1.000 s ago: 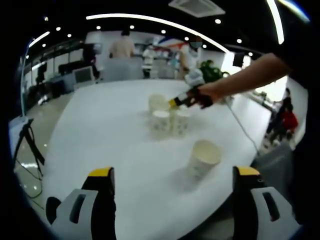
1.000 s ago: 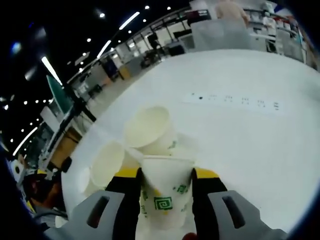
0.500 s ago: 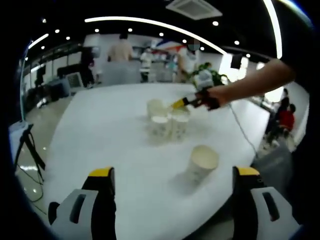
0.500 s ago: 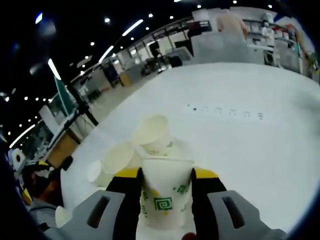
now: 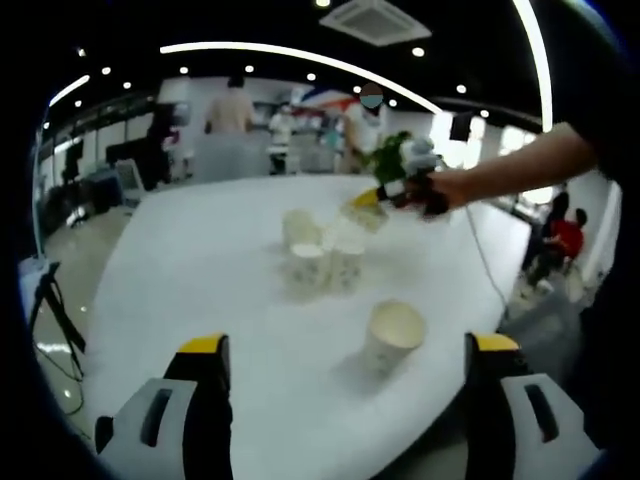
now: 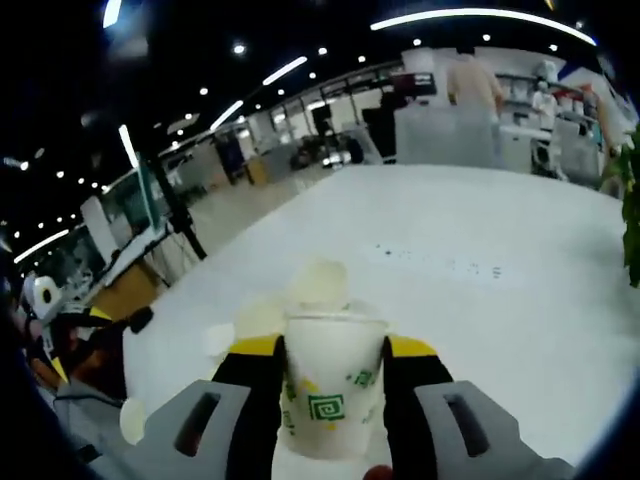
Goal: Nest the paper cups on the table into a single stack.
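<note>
Right claw [image 6: 330,365] has lifted its pinched paper cup [image 6: 327,385] above the cluster [image 5: 318,252] — ready to nest; left claw [image 5: 345,350] stays spread.

Left gripper view faces the table [image 5: 200,300] from its near edge; right gripper view hovers close above it.

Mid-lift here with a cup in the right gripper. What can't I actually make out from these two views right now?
- Held cup, right gripper view: its base is cut off by the picture's bottom edge and the jaws.
- Cups on the table, same view: the held cup hides their lower parts; count unclear.
- Cup cluster, left gripper view: small and blurred, so nesting can't be judged.
- Right gripper, left gripper view: grip too small to read.
</note>
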